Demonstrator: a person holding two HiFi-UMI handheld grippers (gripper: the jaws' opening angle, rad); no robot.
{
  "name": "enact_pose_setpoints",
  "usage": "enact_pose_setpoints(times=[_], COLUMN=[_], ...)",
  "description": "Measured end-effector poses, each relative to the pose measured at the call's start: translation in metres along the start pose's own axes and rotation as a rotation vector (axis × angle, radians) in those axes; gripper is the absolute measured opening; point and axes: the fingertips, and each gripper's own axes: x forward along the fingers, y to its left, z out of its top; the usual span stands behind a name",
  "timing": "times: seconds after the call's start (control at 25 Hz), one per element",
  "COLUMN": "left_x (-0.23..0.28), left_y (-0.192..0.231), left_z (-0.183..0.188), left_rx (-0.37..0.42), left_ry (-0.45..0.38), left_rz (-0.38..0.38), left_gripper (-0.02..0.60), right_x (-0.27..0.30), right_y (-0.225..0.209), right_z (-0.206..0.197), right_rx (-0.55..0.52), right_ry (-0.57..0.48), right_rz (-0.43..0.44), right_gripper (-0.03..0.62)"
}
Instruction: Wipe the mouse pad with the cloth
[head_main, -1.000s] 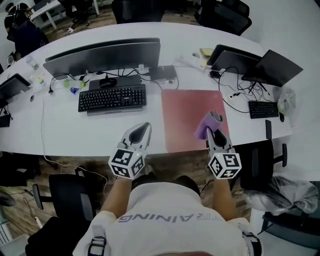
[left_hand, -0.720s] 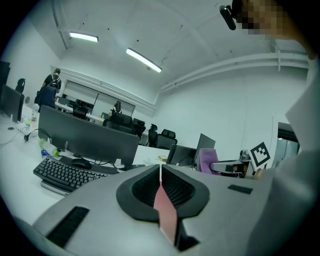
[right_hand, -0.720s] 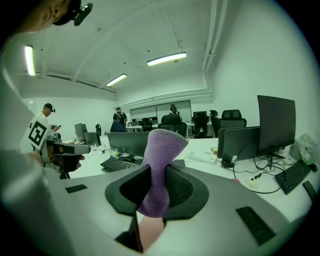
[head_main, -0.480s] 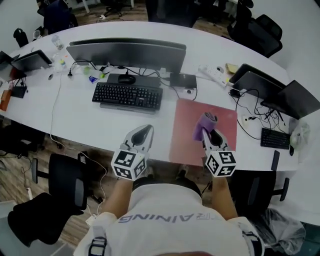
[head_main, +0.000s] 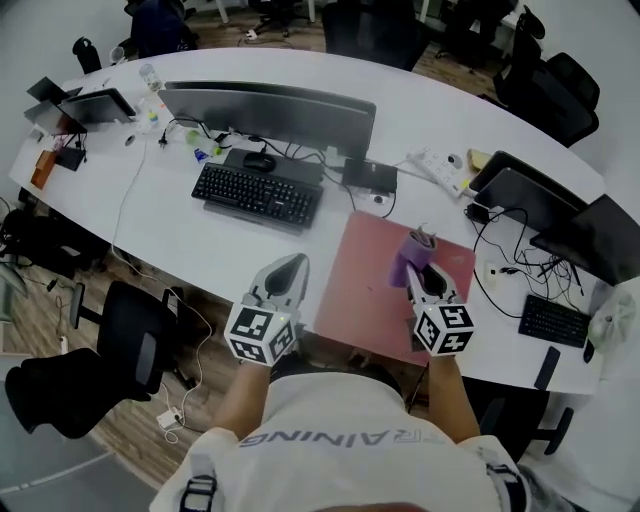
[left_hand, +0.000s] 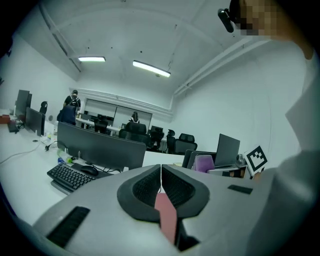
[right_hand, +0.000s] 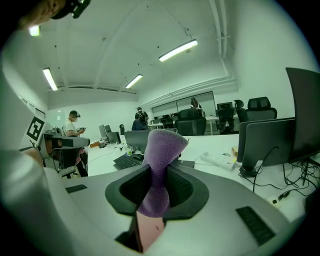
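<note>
While the right gripper (head_main: 420, 272) pinches a purple fleecy cloth (head_main: 413, 250) in its fingers (right_hand: 186, 192) above the pink rectangular mouse pad (head_main: 365, 290) at the near edge of the white desk (head_main: 190, 240), apparently poised to wipe, the left gripper (head_main: 290, 266) hovers alongside, fingers closed on nothing.

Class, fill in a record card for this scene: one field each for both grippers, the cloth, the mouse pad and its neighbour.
Left gripper: shut, empty
Right gripper: shut on the cloth
Cloth: purple, sticking up between the jaws, over the mouse pad
Mouse pad: reddish, flat on the white desk
Neighbour: black keyboard, to the pad's left
</note>
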Motion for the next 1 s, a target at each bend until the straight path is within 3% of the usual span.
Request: enact_pose_setpoints(times=[0.36, 0.56, 0.88, 1.0], left_x=[-0.002, -0.002, -0.011, -0.011], left_y=[0.018, 0.046, 0.094, 0.105], left_z=[-0.004, -0.004, -0.011, -0.013], left_rx=[-0.01, -0.022, -0.033, -0.034], left_ry=[0.023, 0.032, 0.08, 0.098], left_rz=[0.011, -0.015, -0.045, -0.053], left_gripper=[0.032, 0.032, 0.032, 0.032], right_x=[0.062, 0.122, 0.224, 0.249], right_y=[0.016, 0.034, 0.04, 0.035], right_z=[-0.032, -0.058, -0.13, -0.157], right_rx=[0.065, 0.093, 0.101, 0.048], right_ry=[0.101, 0.196, 0.402, 0.471], right_rz=[0.054, 0.031, -0.034, -0.067], right_gripper=[0.098, 0.098, 0.098, 0.098])
